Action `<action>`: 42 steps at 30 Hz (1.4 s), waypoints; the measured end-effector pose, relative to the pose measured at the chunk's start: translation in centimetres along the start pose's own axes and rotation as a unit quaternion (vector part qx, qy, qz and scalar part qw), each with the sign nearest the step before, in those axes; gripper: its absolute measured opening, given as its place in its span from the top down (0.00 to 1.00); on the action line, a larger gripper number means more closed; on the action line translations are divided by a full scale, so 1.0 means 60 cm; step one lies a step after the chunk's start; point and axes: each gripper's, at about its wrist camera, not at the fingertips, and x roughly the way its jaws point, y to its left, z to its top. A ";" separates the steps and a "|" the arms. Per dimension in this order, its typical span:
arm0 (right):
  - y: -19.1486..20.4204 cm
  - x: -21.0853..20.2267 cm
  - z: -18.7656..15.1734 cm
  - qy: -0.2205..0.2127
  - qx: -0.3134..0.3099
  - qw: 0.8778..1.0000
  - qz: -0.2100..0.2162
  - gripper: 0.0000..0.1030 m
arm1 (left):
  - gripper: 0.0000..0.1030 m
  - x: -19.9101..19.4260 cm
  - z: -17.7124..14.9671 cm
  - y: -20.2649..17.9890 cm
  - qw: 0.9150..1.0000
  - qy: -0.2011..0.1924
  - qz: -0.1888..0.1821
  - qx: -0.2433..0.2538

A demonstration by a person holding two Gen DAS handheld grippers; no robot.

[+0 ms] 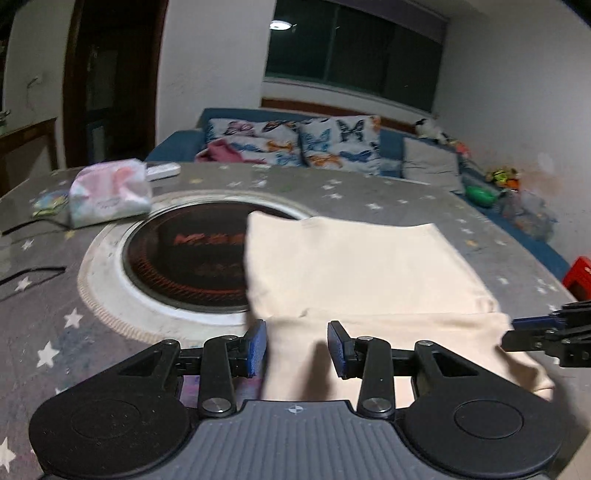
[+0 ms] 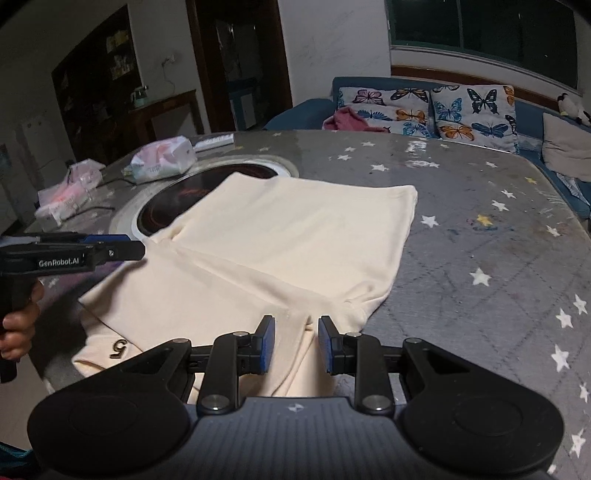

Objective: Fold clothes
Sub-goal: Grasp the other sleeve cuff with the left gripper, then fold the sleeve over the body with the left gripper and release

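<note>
White walls (image 1: 207, 74) enclose the room. A dark window (image 1: 351, 55) reflects a ceiling lamp (image 1: 279, 24). Below it stands a blue sofa (image 2: 306, 107) with butterfly cushions (image 2: 472, 107). A dark wooden door frame (image 1: 110, 81) is at the left.

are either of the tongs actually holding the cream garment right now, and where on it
Neither is holding it. Both the left tongs and the right tongs are open over the near part of the cream garment, with fabric between the fingers but not pinched.

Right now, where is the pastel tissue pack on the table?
In the left wrist view the tissue pack lies at the far left of the table, just beyond the round cooktop, with a white remote behind it.
</note>
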 end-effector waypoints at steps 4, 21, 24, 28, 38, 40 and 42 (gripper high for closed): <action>0.006 0.015 0.002 0.008 -0.006 1.000 -0.003 0.87 | 0.62 0.017 -0.002 0.000 1.000 0.012 0.005 -0.004; 0.013 0.000 0.032 -0.013 -0.029 0.999 -0.022 0.80 | 0.79 0.000 0.006 0.007 1.000 -0.012 0.009 -0.006; 0.013 0.005 0.023 -0.001 -0.035 0.999 -0.018 0.72 | 0.78 -0.010 0.011 0.001 1.000 -0.019 -0.010 0.008; 0.015 0.023 0.013 0.018 -0.031 0.999 -0.008 0.82 | 0.77 -0.008 0.007 -0.023 0.999 -0.014 -0.035 0.038; 0.036 -0.021 0.041 -0.041 -0.054 0.997 -0.020 0.94 | 0.77 0.012 -0.003 -0.028 0.998 -0.003 -0.024 0.052; 0.025 -0.008 0.038 -0.027 -0.042 0.998 -0.027 0.89 | 0.77 0.014 -0.002 -0.025 0.998 -0.002 -0.021 0.051; 0.017 0.004 0.030 -0.012 -0.040 0.998 -0.040 0.88 | 0.77 0.012 -0.002 -0.023 0.998 -0.002 -0.019 0.053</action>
